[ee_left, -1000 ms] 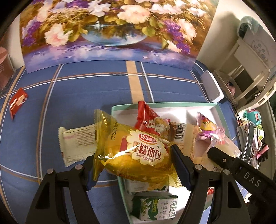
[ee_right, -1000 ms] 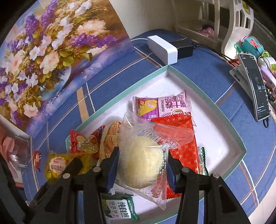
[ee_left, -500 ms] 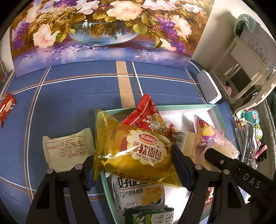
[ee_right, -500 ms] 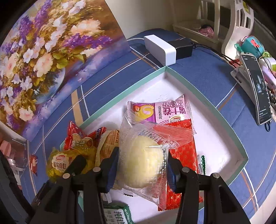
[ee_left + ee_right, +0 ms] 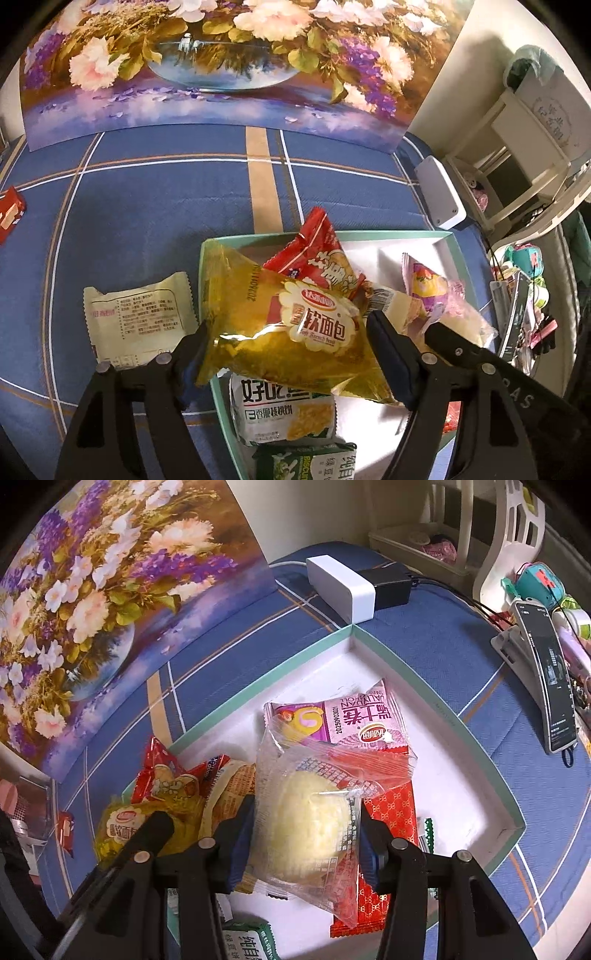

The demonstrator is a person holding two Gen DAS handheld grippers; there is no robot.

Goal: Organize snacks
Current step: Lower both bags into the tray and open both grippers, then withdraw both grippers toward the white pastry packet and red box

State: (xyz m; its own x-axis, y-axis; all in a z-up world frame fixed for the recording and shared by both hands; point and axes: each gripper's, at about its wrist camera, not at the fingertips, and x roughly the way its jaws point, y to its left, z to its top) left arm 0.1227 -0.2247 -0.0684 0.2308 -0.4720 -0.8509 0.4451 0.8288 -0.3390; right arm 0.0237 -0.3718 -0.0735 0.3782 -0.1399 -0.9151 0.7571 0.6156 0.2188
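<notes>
My left gripper (image 5: pixel 288 343) is shut on a yellow soft-bread packet (image 5: pixel 295 328) and holds it over the left rim of the white tray with a teal edge (image 5: pixel 424 236). My right gripper (image 5: pixel 306 834) is shut on a clear-wrapped pale bun (image 5: pixel 310 823), held above the tray (image 5: pixel 436 701). In the tray lie a pink cake-roll packet (image 5: pixel 354 720), a red patterned packet (image 5: pixel 391 805), a red snack bag (image 5: pixel 321 254), a white corn-snack pack (image 5: pixel 280 410) and a green biscuit pack (image 5: pixel 306 465).
A cream packet (image 5: pixel 140 317) lies on the blue checked cloth left of the tray. A small red packet (image 5: pixel 9 214) lies at the far left. A floral painting (image 5: pixel 221 59) stands behind. A white box (image 5: pixel 340 587), a phone on a stand (image 5: pixel 550 675) and shelves are on the right.
Both grippers have moved forward over the tray with their packets still held. More of the tray's near end and the corn-snack pack now show under the left gripper.
</notes>
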